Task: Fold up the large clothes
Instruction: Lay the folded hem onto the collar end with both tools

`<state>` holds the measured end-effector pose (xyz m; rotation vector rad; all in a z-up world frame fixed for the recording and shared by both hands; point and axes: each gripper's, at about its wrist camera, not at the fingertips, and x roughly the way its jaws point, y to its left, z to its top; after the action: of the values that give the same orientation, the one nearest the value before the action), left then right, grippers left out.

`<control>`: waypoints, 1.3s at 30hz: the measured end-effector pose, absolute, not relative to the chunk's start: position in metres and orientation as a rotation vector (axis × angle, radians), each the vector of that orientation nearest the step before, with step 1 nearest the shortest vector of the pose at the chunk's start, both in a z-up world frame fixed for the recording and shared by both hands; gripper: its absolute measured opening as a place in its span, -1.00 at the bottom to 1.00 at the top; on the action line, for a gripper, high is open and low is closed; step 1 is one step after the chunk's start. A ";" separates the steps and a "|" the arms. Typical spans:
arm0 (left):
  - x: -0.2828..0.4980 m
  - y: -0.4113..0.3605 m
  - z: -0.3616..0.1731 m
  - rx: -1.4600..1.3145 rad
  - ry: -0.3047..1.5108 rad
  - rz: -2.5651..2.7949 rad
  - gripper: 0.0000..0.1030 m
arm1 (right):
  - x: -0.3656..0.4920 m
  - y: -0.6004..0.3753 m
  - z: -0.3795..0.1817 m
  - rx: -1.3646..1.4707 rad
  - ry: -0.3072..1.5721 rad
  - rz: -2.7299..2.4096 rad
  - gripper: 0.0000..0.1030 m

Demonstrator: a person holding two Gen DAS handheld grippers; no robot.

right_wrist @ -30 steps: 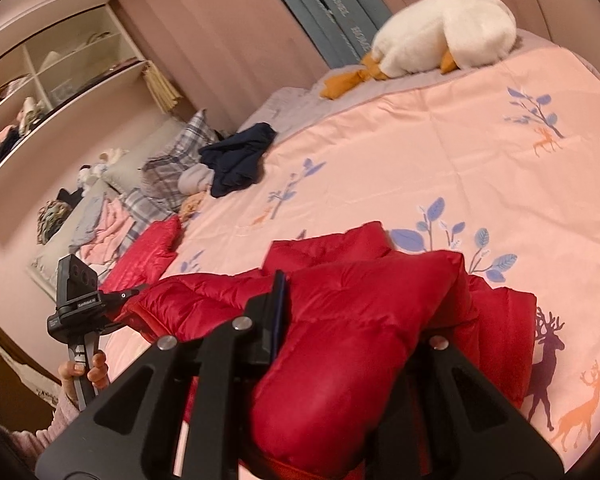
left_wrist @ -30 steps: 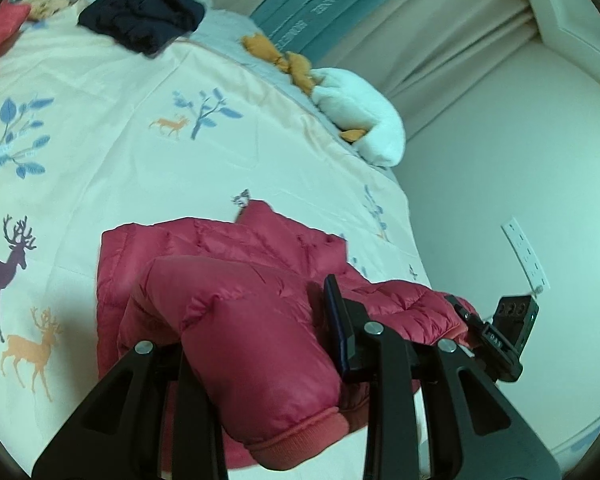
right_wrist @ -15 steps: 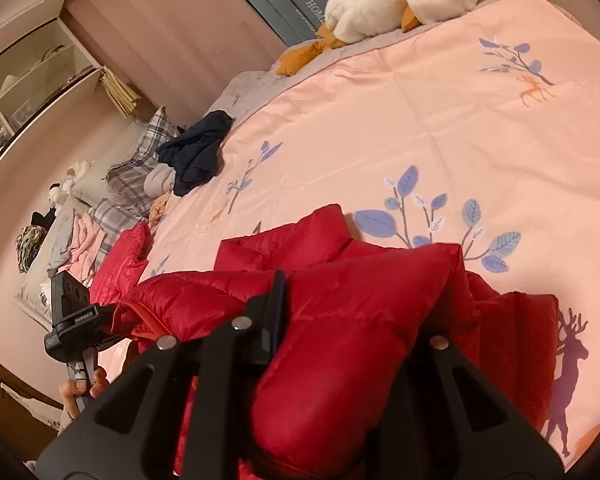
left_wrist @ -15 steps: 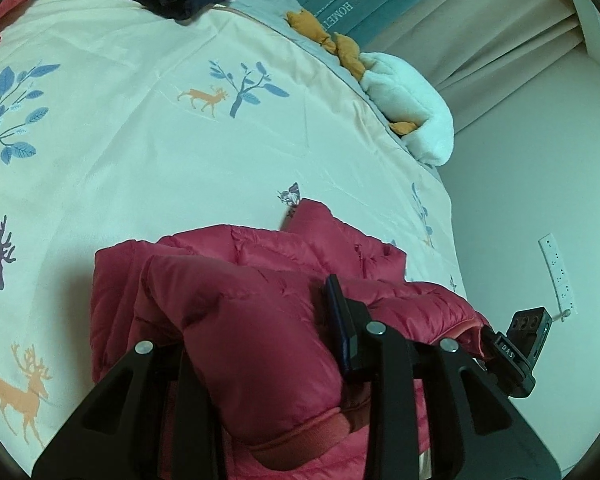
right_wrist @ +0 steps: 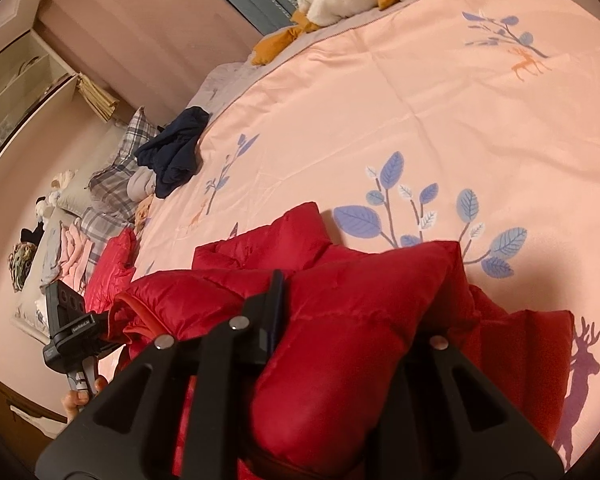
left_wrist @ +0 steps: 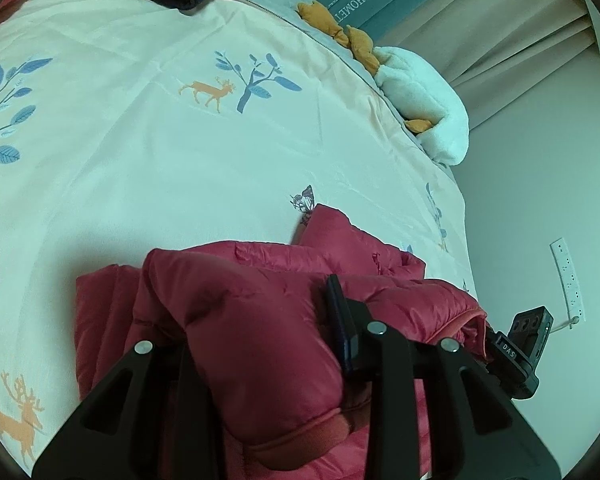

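— Two grips on one red puffer jacket [left_wrist: 260, 320], bunched at the near edge of the bed [left_wrist: 220, 140]. Left hand-held gripper [left_wrist: 260, 344] clamped on a thick padded fold, cuff or hem hanging just below the jaws. Right hand-held gripper [right_wrist: 340, 344] clamped likewise on a fat roll of the same jacket [right_wrist: 360, 312].

— Best way to land the fold?

— Probably: lower both held ends together, level, onto the layers already lying on the quilt. Line up edges before letting go; puffy filling likely to spring back, so press flat after release. Slippery shell too, so no dragging sideways.

— Anything in the way?

— Nothing on the quilt right ahead; only printed deer and leaves. Dark navy garment [right_wrist: 172, 152] well apart, toward the pillows. White plush goose [left_wrist: 420, 96] at the far edge, also well clear. More red clothing [right_wrist: 112, 264] near the left side, beside plaid pillows [right_wrist: 112, 176] and a pink heap. Wall close on the right; power strip [left_wrist: 566, 276] hanging there.
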<state>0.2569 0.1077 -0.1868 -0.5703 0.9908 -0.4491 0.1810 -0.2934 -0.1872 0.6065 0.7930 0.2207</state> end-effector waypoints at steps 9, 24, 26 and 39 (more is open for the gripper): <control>0.262 0.107 -0.192 -0.583 1.002 -0.440 -0.38 | 0.182 -0.295 -0.189 0.633 0.804 0.223 -0.62; 0.255 0.112 -0.190 -0.595 0.986 -0.425 -0.37 | 0.184 -0.292 -0.183 0.623 0.803 0.240 -0.60; 0.253 0.112 -0.186 -0.579 0.980 -0.420 -0.37 | 0.185 -0.290 -0.182 0.616 0.811 0.243 -0.60; 0.251 0.118 -0.191 -0.604 0.998 -0.398 -0.36 | 0.189 -0.290 -0.187 0.648 0.830 0.237 -0.56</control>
<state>0.2511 0.1176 -0.1906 -0.6043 0.9976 -0.3980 0.1894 -0.2902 -0.1871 0.6482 0.8296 0.2374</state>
